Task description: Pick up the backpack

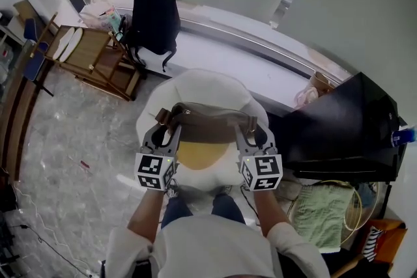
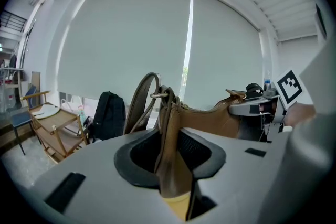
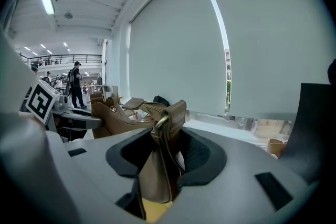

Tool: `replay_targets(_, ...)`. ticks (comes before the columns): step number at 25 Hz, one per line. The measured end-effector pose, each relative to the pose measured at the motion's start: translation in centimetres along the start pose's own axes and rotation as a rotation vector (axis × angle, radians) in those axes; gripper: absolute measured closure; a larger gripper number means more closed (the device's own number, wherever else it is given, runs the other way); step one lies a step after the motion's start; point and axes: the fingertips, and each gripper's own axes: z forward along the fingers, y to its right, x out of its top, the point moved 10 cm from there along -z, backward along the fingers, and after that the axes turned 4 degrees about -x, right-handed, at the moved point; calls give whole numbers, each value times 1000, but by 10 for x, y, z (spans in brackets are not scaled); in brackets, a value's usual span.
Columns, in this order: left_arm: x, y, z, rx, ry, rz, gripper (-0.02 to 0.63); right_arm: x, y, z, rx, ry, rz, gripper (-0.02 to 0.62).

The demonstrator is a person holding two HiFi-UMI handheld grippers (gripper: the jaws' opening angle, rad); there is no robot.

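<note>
The bag [image 1: 208, 122] spans from the left claw [image 1: 164, 130] at its left end to the right claw [image 1: 254, 133] at its right end, over the round counter [image 1: 205, 84]. Beyond the counter's far edge a backpack [image 1: 155, 19] stands on the window ledge [image 1: 260, 75], with a wooden rack [image 1: 98, 62] on the floor [image 1: 71, 140] to its left.

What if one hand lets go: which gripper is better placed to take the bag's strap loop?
Left, likely: left gripper clamps the brown bag beside its strap loop; right gripper holds the far end.
</note>
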Motion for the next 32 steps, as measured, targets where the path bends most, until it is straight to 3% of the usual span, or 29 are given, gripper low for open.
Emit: replay_targets(32,80,29,-34,-51,159,92,485,67,3,-59,-69,201,3,420)
